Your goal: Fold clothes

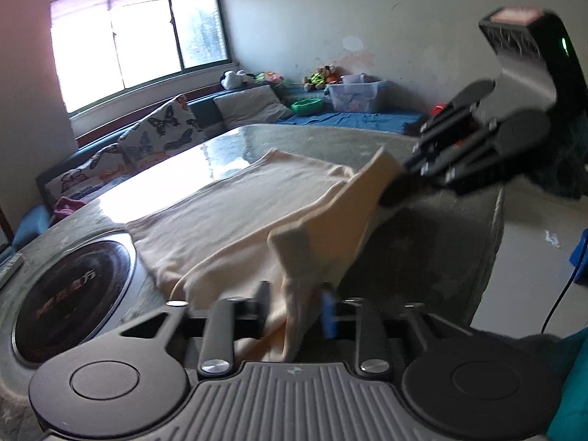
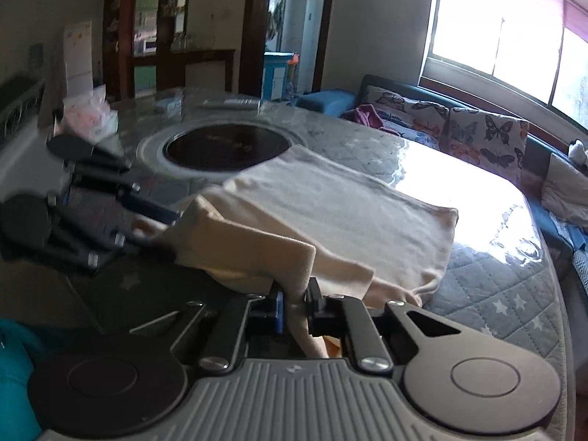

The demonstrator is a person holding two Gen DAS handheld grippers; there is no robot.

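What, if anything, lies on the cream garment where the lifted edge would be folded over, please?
Nothing visible does: both the left hand-held gripper and the right hand-held gripper pinch the cream garment, and its flat part on the table is bare.

A glossy quilted table (image 2: 477,275) carries a cream garment (image 2: 330,209) beside its inset black cooktop (image 2: 226,147).

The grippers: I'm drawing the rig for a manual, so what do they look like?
Both the left gripper and right gripper are matte black, with round hubs, linkage bars on silver screws, a ribbed grey plate and blue finger pads. A green light shows on the right one.
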